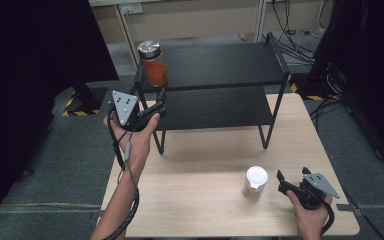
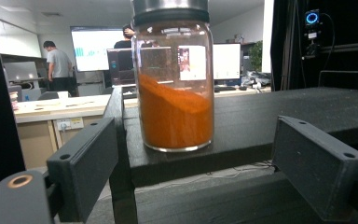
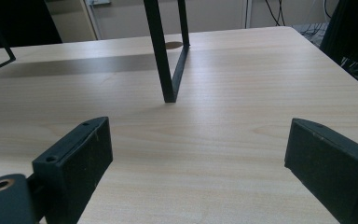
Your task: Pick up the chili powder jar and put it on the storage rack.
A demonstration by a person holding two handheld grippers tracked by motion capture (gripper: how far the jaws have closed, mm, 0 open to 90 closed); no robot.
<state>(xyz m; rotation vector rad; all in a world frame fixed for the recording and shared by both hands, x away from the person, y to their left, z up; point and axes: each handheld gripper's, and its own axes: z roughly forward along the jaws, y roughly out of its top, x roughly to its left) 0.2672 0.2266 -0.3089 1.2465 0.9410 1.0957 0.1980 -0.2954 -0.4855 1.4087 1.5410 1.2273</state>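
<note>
Two jars stand in the high view: a glass jar (image 1: 153, 65) of orange powder with a metal lid at the top shelf's near left corner, at about eleven o'clock from the table's middle, and a white-lidded jar (image 1: 255, 181) on the wooden table (image 1: 205, 200) at about four o'clock. The left gripper (image 1: 159, 100) hangs just below and in front of the glass jar (image 2: 175, 84), its jaws spread wide on either side and apart from the glass; a small label on the jar is too blurred to read. The right gripper (image 1: 281, 181) rests low just right of the white-lidded jar, jaws spread and empty, facing the black shelf rack's (image 1: 215, 65) leg (image 3: 168, 51).
</note>
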